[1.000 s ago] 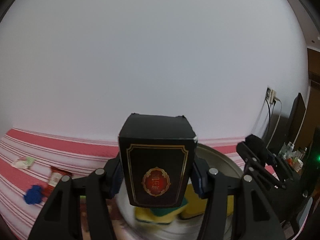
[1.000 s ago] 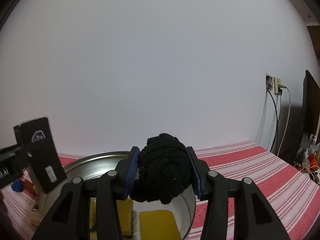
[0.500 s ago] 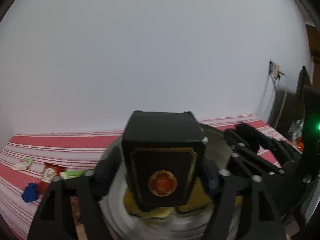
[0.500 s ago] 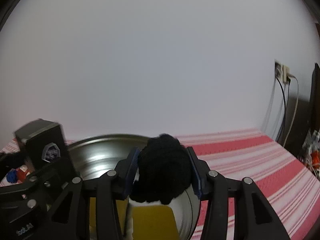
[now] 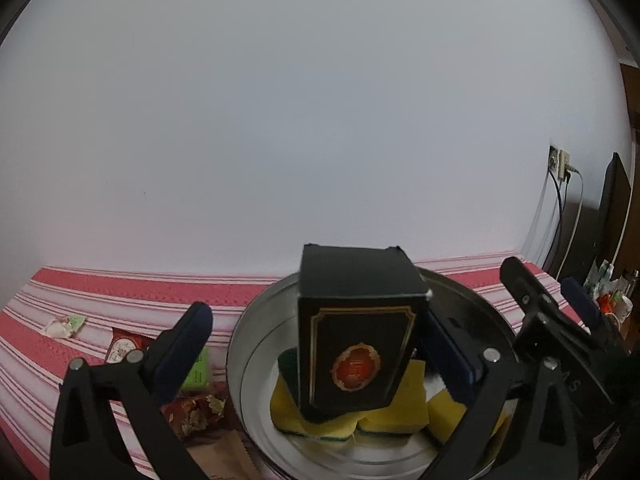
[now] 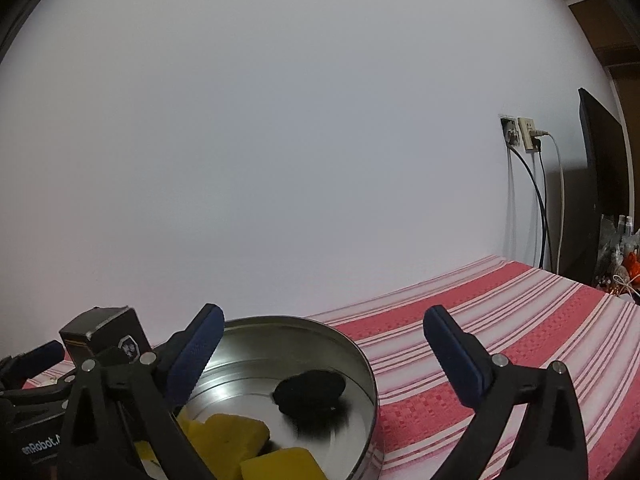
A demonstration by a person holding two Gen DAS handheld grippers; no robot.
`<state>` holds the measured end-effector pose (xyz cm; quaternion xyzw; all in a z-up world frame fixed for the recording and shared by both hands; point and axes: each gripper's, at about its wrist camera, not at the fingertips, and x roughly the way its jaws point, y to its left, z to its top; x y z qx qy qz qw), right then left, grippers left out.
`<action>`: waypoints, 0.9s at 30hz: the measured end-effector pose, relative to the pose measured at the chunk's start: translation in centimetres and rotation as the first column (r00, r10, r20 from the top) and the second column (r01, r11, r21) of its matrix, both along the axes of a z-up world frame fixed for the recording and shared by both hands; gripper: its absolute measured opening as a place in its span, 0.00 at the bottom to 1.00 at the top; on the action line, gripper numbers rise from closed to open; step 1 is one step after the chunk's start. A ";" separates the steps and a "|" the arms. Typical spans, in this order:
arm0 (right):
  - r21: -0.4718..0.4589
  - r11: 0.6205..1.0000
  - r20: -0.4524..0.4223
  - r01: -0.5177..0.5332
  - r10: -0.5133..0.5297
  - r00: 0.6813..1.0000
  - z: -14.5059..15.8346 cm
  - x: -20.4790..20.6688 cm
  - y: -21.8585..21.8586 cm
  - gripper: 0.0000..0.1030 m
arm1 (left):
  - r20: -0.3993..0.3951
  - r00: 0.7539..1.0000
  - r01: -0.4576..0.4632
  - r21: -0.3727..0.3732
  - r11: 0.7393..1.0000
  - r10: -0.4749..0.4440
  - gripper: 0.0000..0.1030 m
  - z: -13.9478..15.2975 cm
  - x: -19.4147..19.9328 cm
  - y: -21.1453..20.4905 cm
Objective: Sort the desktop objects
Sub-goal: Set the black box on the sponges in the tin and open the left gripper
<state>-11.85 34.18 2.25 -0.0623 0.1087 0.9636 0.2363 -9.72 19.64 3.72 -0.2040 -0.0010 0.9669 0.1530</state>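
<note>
- left gripper [image 5: 316, 352] is spread wide, its jaws just opened; the black box [image 5: 356, 332] sits between them over the metal bowl [image 5: 256, 320], and neither pad appears to touch it, though blur makes the right side hard to judge.
- the box looks to be resting on, or dropping onto, the yellow sponges [image 5: 384, 408]; draw the left gripper straight back so a pad doesn't clip it.
- right gripper [image 6: 320, 354] also stands wide, jaws just opened, nothing between them; the black knit bundle [image 6: 310, 394] lies in the bowl, far right of the sponges.
- lift both grippers clear of the rim before heading for the packets [image 5: 124, 350] left of the bowl on the striped cloth [image 5: 120, 292].
</note>
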 end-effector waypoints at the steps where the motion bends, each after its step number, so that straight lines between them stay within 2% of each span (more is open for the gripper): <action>1: 0.010 1.000 -0.007 0.007 -0.007 1.000 0.2 -0.1 0.4 0.99 | -0.001 1.000 -0.003 -0.001 1.000 0.003 0.99 0.0 0.0 -0.1; 6: 0.039 0.999 -0.019 0.035 -0.034 0.999 0.4 -0.5 1.8 0.99 | -0.008 1.000 -0.015 -0.006 1.000 0.015 0.99 -0.3 0.2 -0.5; 10: 0.069 0.995 -0.051 0.073 -0.070 0.996 0.5 0.3 1.3 0.99 | -0.051 0.998 -0.047 -0.025 0.999 0.046 0.99 -0.2 0.8 -0.6; 11: 0.075 0.994 -0.059 0.077 -0.073 0.996 0.5 0.3 2.8 0.99 | -0.059 0.997 -0.056 -0.029 0.998 0.054 0.99 -0.3 0.9 -0.8; 21: 0.116 0.991 -0.065 0.062 -0.054 0.996 0.4 1.2 1.1 0.99 | -0.067 0.990 -0.125 -0.020 0.992 0.123 0.99 -1.2 1.2 -3.1; 27: 0.138 0.989 -0.059 0.062 -0.054 0.997 0.3 1.8 -0.2 0.99 | -0.078 0.990 -0.124 -0.026 0.992 0.122 0.99 -1.5 1.5 -3.4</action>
